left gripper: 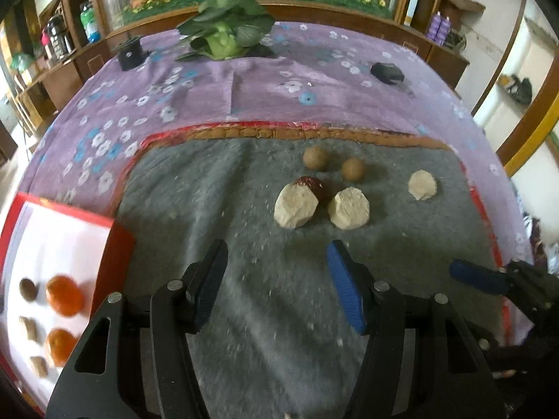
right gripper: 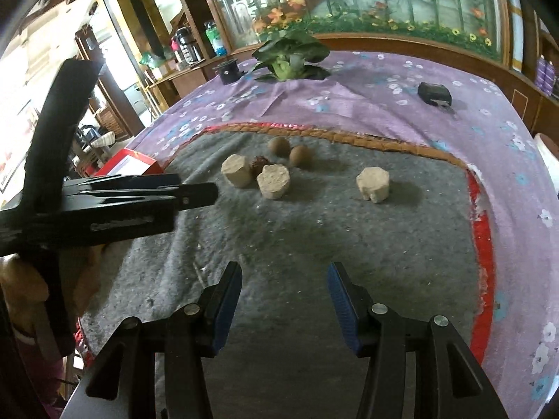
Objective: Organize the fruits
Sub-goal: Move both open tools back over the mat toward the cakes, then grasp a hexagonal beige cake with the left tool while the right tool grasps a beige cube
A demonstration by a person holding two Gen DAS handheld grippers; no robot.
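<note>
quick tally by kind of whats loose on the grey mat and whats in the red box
On the grey mat:
pale blocks: 3
round brown fruits: 2
dark red fruit: 1

In the red box:
oranges: 2
round brown fruit: 1
tan pieces: 2

Total: 11

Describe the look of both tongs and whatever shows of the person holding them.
Left tongs: glossy black angular linkage arms with round silver pivot pins and triangular cut-outs; fingers faced with ribbed blue pads. Right tongs are the same build. No cables or markings are visible. A bare hand grips the left handle; below it shows some magenta cloth, possibly a sleeve.
</note>
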